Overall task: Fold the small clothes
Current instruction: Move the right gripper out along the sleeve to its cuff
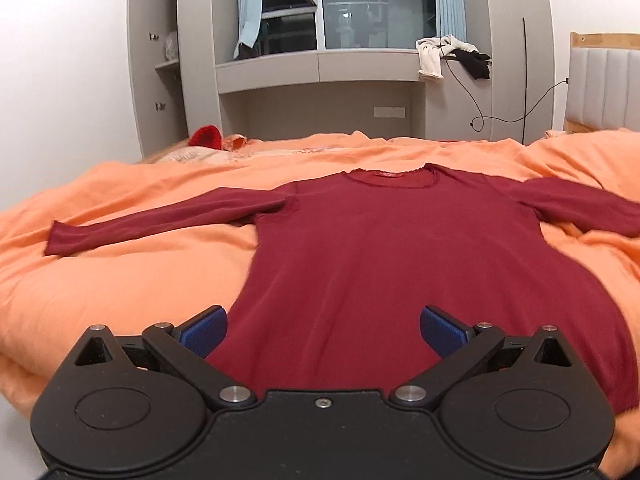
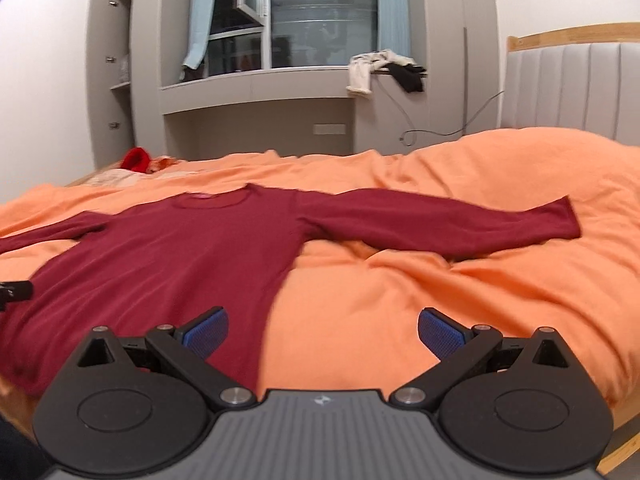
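Note:
A dark red long-sleeved top lies flat on the orange duvet, neckline away from me, both sleeves spread out sideways. It also shows in the right wrist view, with its right sleeve stretched to the right. My left gripper is open and empty, above the top's lower hem near its left side. My right gripper is open and empty, above the hem's right edge, half over cloth and half over duvet. A part of the left gripper shows at the left edge of the right wrist view.
The orange duvet covers the bed, bunched up at the right. A padded headboard stands to the right. A red item lies at the far left. Grey cabinets and a window ledge with clothes stand behind.

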The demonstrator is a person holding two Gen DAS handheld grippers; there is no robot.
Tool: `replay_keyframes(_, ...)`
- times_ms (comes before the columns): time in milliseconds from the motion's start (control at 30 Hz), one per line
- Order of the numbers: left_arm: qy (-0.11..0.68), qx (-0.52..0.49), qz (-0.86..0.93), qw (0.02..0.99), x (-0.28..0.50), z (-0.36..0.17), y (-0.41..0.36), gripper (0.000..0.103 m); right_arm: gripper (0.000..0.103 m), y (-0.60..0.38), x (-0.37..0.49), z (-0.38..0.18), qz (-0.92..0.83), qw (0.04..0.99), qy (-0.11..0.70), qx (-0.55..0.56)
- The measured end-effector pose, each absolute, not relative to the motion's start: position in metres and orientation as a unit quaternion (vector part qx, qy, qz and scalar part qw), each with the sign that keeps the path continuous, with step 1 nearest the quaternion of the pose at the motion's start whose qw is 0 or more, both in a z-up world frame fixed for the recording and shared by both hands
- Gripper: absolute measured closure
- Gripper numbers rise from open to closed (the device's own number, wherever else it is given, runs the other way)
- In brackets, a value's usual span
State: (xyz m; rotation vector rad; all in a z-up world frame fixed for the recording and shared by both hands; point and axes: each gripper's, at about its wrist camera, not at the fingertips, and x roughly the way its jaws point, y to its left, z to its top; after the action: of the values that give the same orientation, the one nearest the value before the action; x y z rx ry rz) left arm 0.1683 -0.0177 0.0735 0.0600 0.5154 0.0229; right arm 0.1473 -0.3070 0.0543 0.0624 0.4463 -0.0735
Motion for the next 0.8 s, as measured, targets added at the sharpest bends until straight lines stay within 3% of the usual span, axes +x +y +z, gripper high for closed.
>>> replay_keyframes(800,0.283,0.072,-0.057,0.955,0.311,0.054,-0.107,0.001,0.0,-0.384,0.261,0.033,-0.113,0.948,0.297,0.032)
